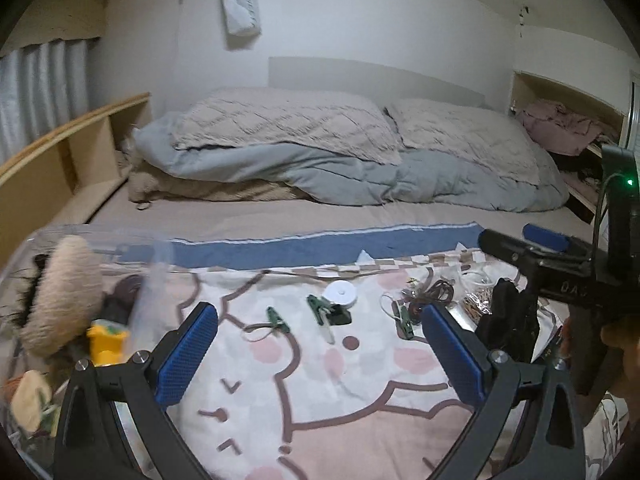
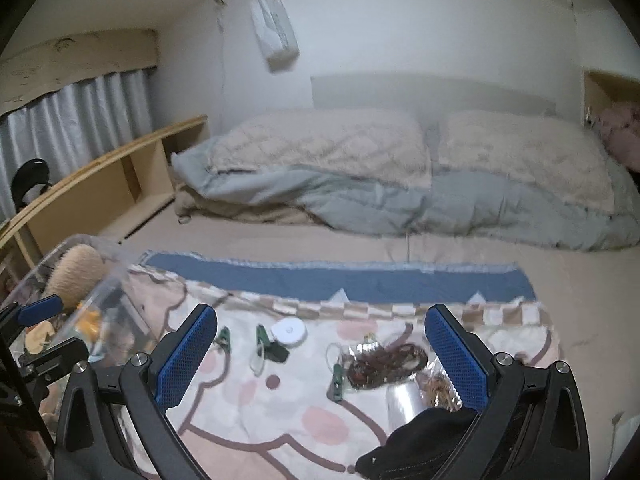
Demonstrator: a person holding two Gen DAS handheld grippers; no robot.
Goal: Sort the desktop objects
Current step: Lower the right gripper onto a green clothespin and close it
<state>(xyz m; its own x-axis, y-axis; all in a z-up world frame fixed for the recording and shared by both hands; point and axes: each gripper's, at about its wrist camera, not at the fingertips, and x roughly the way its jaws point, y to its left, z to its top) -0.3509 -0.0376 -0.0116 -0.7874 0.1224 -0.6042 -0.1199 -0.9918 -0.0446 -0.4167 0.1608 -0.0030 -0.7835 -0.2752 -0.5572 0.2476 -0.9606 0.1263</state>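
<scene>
Black pouch lay at the blanket's near right edge, directly under the wide-open, empty right claw, nearer than the equally wide, empty left claw.

Open blanket; clear bin leftward

Both grippers, left and right, are black frames with silver screws and blue textured fingers; the right's body carries a green light.
</scene>
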